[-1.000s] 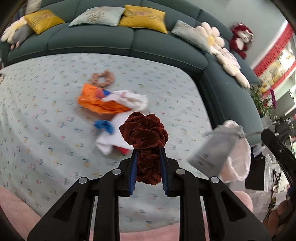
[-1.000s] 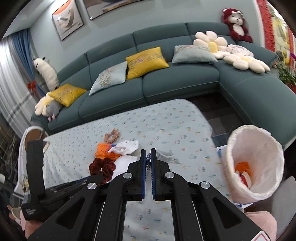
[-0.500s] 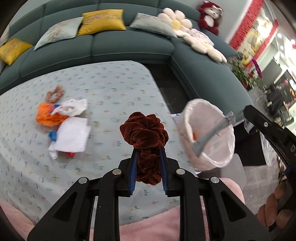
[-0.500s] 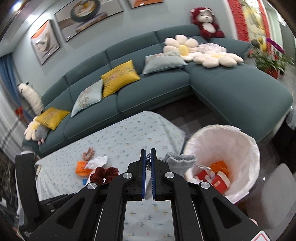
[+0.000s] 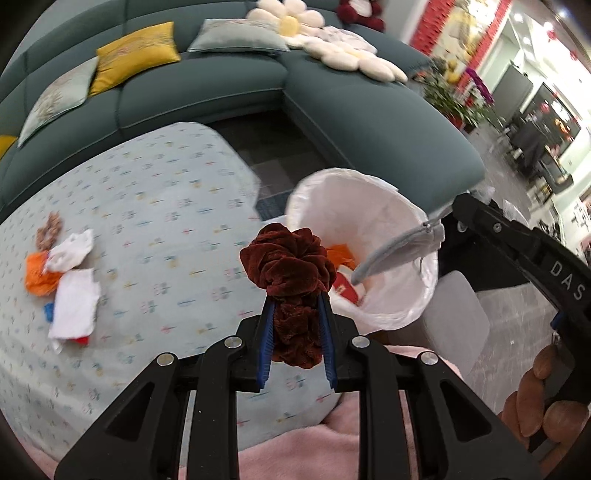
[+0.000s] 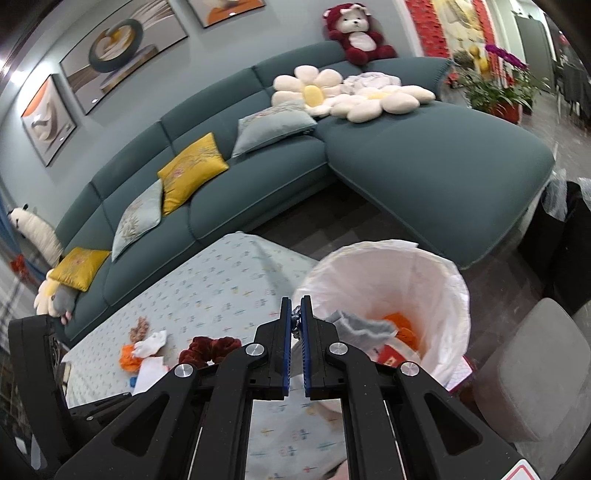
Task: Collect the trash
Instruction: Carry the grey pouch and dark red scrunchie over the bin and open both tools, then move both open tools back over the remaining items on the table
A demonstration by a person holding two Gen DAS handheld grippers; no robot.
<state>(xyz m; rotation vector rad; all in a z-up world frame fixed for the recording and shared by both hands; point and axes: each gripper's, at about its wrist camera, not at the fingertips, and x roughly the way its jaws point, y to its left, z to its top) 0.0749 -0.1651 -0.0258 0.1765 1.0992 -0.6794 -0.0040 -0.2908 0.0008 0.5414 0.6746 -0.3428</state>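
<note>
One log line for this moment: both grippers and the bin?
left gripper: shut on scrunchie | right gripper: shut on grey pouch, over bin

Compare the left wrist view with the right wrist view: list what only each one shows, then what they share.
Only the left wrist view shows the person's hand gripping the right gripper's handle, and the dark red scrunchie clamped in the left gripper.

Only the right wrist view shows the wall paintings, the whole red teddy bear, and the right gripper from behind, jaws nearly closed on a grey pouch.

Both show the white-lined trash bin, the sofa, and leftover trash on the patterned table.
</note>
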